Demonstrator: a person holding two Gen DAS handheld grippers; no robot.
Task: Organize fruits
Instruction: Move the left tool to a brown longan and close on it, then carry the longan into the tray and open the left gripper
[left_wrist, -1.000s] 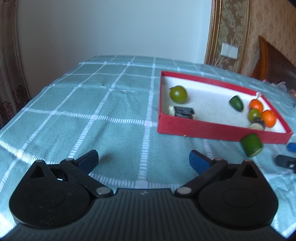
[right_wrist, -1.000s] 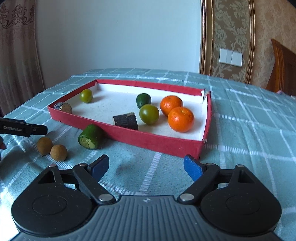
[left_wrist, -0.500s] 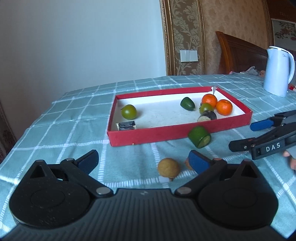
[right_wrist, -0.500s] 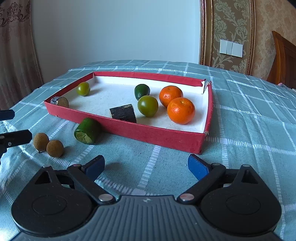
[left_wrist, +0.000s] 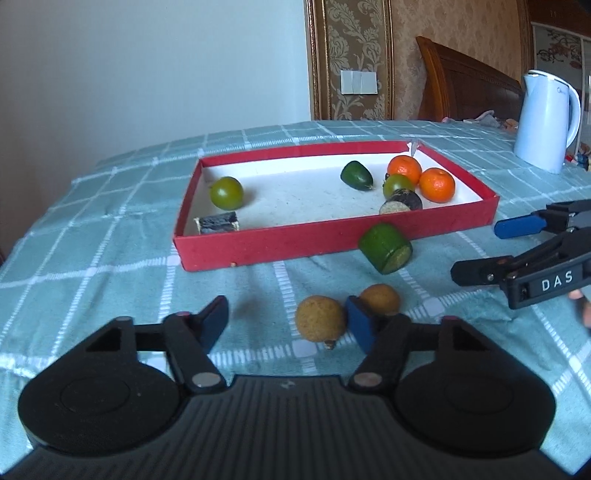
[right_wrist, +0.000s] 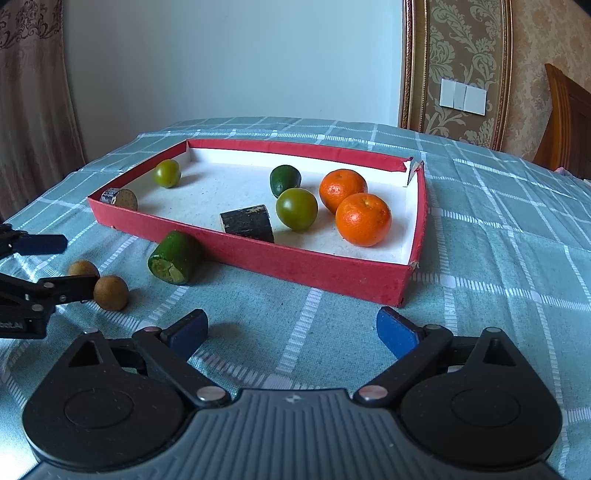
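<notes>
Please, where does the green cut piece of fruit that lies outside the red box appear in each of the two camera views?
Left wrist view: the green cut piece lies right of centre, on the cloth, just in front of the red box's near wall.
Right wrist view: the same piece lies left of centre, against the box's near wall.
Shared landmark: the two oranges inside the box.
</notes>
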